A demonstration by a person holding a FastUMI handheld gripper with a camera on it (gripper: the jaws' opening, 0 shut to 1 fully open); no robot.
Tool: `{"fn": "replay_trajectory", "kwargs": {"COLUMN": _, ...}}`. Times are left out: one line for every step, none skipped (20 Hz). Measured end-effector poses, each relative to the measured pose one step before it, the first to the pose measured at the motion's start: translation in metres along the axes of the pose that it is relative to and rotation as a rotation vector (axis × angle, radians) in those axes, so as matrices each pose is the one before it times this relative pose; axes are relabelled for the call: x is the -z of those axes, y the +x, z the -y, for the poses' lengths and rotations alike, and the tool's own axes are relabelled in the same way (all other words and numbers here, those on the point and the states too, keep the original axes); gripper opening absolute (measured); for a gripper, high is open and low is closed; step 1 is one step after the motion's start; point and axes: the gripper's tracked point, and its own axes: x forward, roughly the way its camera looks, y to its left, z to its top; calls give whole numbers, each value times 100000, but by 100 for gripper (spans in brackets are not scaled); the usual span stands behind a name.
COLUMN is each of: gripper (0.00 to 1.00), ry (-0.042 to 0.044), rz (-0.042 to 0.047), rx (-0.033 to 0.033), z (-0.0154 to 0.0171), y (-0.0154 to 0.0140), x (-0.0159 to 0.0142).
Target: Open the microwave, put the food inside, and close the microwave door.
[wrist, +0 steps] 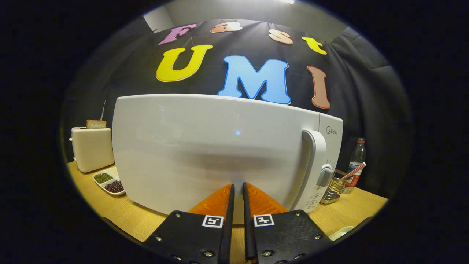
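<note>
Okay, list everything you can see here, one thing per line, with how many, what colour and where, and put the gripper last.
microwave: one, white, door closed, on the table just ahead of the fingertips
door handle: one, white, upright, beside the control panel
toaster: one, cream, beside the microwave's hinge side
bread slice: one, brown-crusted, sticking out of the toaster
divided dish: one, white, green and dark beans in it, in front of the toaster
wire basket: one, metal, past the control panel, holding a striped stick
bottle: one, clear with red cap, behind the basket
table: one, wooden
gripper: one, black with orange fingers, jaws nearly together, holding nothing, tips at the microwave door
</note>
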Motion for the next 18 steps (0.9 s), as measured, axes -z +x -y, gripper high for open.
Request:
{"fn": "replay_trajectory", "kwargs": {"gripper": 12, "ry": 3401, "rz": -2630, "rx": -2862, "z": -372, "y": -470, "x": 155}}
{"fn": "replay_trajectory", "kwargs": {"gripper": 12, "ry": 1353, "rz": -776, "rx": -779, "z": -64, "y": -634, "x": -211}}
{"fn": "replay_trajectory", "kwargs": {"gripper": 12, "ry": -182, "rz": 381, "rx": -388, "z": 59, "y": -762, "x": -381}}
{"fn": "replay_trajectory", "kwargs": {"gripper": 12, "ry": -1029, "rz": 467, "rx": -1425, "z": -134, "y": -753, "x": -238}}
{"fn": "replay_trajectory", "kwargs": {"gripper": 12, "ry": -1674, "rz": -304, "rx": -1335, "z": -110, "y": -859, "x": -224}}
{"fn": "replay_trajectory", "kwargs": {"gripper": 12, "ry": -1527, "rz": -1, "rx": -1241, "z": 53, "y": -892, "x": -173}}
{"fn": "replay_trajectory", "kwargs": {"gripper": 12, "ry": -1153, "rz": 97, "rx": -1395, "z": 14, "y": -1050, "x": -299}}
{"fn": "replay_trajectory", "kwargs": {"gripper": 12, "ry": -539, "rz": 667, "rx": -993, "z": 96, "y": -1164, "x": -435}}
{"fn": "replay_trajectory", "kwargs": {"gripper": 12, "ry": -149, "rz": 961, "rx": -555, "z": 200, "y": -1171, "x": -714}}
{"fn": "replay_trajectory", "kwargs": {"gripper": 12, "ry": 728, "rz": 489, "rx": -645, "z": 55, "y": -1153, "x": -652}}
{"fn": "replay_trajectory", "kwargs": {"gripper": 12, "ry": 2118, "rz": 1093, "rx": -737, "z": -56, "y": -1217, "x": -792}}
{"fn": "replay_trajectory", "kwargs": {"gripper": 12, "ry": 2461, "rz": 1407, "rx": -942, "z": -256, "y": -1201, "x": -999}}
{"fn": "replay_trajectory", "kwargs": {"gripper": 12, "ry": 2437, "rz": 1305, "rx": -290, "z": -109, "y": -1227, "x": -975}}
{"fn": "replay_trajectory", "kwargs": {"gripper": 12, "ry": 2998, "rz": 1147, "rx": -637, "z": -281, "y": -1213, "x": -848}}
{"fn": "replay_trajectory", "kwargs": {"gripper": 12, "ry": 2832, "rz": 557, "rx": -1592, "z": -547, "y": -1075, "x": -696}}
{"fn": "replay_trajectory", "kwargs": {"gripper": 12, "ry": 1911, "rz": 79, "rx": -1336, "z": -399, "y": -764, "x": -565}}
{"fn": "replay_trajectory", "kwargs": {"gripper": 12, "ry": 1085, "rz": 1156, "rx": 1097, "z": -35, "y": -348, "x": -792}}
{"fn": "replay_trajectory", "kwargs": {"gripper": 12, "ry": -2818, "rz": -1508, "rx": -731, "z": -98, "y": -318, "x": -116}}
